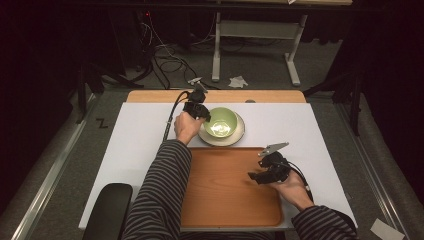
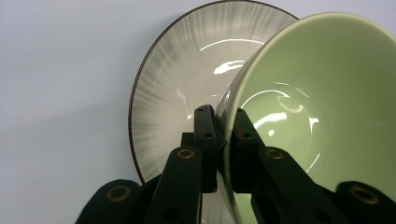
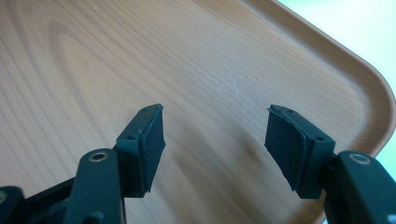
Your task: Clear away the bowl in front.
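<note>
L gripper [image 2: 223, 140] was pinched on the near rim of the green bowl [image 1: 220, 121], which sat on the striped plate [image 1: 239, 136] just beyond the wooden tray [image 1: 215, 195]; best lifted straight up w/ wrist level so bowl wouldn't tip or drag the plate. R gripper [image 3: 215, 144] hung over the tray, jaws spread, nothing btwn. Tray bed was bare, plenty of room inside its raised lip.

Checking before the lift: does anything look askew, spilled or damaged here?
Nothing stands out. The green bowl sits in the plate, both intact and empty; the left gripper clamps the bowl's rim.
</note>
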